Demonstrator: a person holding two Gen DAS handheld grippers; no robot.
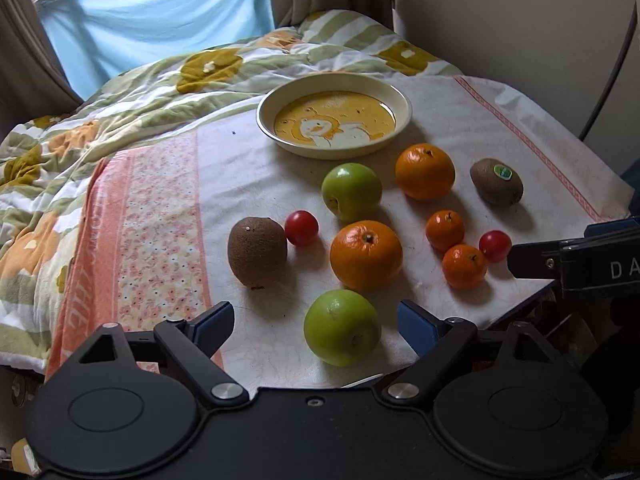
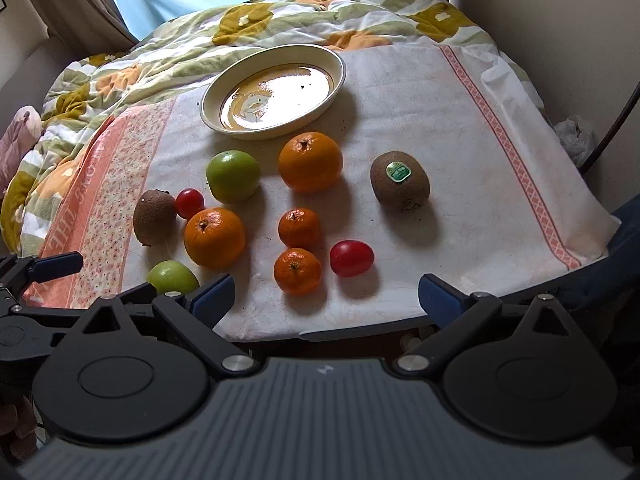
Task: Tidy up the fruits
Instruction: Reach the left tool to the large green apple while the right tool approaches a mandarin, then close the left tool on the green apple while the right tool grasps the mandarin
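A cream plate (image 1: 403,98) with a yellow bear picture stands empty at the far side of a white cloth (image 1: 460,120). In front of it lie two green apples, two oranges (image 1: 366,254), two small mandarins (image 2: 298,271), two kiwis (image 1: 257,251) and two red tomatoes (image 2: 352,258). My left gripper (image 1: 316,320) is open, with the nearest green apple (image 1: 342,326) between its blue pads, untouched. My right gripper (image 2: 326,292) stands open over the cloth's near edge, just short of the mandarins and one tomato, with nothing between its fingers.
The cloth lies over a flowered quilt (image 1: 60,160) on a bed. A pale blue sheet (image 1: 160,20) hangs before the window behind. A wall and a dark cable (image 2: 616,128) run along the right. The cloth's near edge (image 2: 360,330) drops off below the grippers.
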